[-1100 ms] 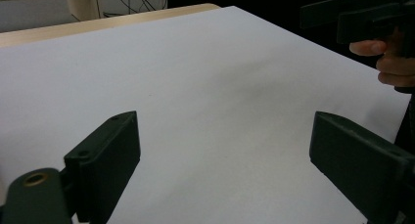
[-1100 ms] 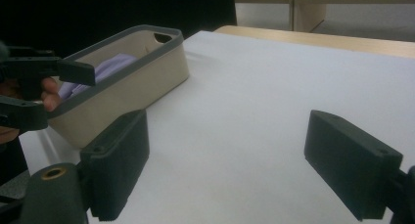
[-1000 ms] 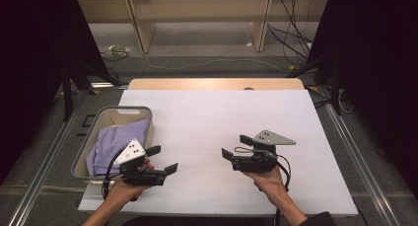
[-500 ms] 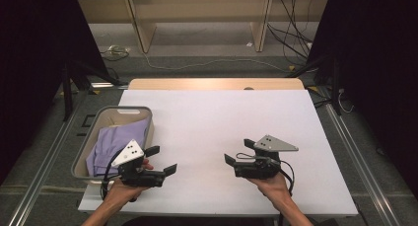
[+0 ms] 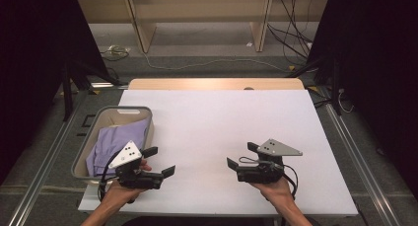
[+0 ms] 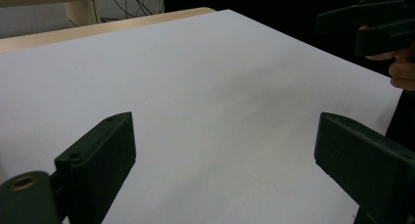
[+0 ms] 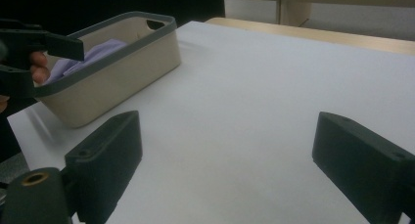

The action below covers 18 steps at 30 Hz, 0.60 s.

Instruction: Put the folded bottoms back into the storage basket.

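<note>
Both tongs, left [image 5: 158, 162] and right [image 5: 241, 156], wide, empty.

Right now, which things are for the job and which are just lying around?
For the job:
- beige basket
- purple cloth inside it
- left claw, open
- right claw, open, jaws just widened, nothing between them

Just lying around:
- cables on the floor
- wooden shelf legs
</note>
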Motion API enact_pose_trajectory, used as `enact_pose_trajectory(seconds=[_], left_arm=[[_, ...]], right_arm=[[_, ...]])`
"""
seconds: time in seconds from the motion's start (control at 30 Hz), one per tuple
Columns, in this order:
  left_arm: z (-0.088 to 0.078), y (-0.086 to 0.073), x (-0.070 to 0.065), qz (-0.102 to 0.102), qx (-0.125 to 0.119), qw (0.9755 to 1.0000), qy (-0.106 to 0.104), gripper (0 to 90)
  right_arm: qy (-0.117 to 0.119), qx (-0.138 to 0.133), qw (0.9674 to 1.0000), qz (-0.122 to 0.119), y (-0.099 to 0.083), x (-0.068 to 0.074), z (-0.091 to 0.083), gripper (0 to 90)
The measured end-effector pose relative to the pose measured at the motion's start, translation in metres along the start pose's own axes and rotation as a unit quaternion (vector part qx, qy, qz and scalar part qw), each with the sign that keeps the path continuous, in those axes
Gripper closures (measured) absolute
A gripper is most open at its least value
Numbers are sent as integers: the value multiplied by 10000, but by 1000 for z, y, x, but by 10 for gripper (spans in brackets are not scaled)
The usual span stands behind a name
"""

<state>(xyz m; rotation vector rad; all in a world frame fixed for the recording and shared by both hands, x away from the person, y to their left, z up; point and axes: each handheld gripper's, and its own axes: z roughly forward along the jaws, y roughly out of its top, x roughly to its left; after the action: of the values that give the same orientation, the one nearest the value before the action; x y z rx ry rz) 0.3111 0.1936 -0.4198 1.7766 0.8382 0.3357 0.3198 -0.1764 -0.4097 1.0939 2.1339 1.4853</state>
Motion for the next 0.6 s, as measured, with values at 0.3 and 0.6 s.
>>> enact_pose_trajectory(seconds=[0.3,0.6], left_arm=[[-4,-1,-2,2,4,10000,-20,76],[-5,-1,-3,-3,-32,10000,-35,70]], right_arm=[[-18,-30,10000,37,-2,1,-5,119],[-12,-29,9999,100,-3,0,-7,118]])
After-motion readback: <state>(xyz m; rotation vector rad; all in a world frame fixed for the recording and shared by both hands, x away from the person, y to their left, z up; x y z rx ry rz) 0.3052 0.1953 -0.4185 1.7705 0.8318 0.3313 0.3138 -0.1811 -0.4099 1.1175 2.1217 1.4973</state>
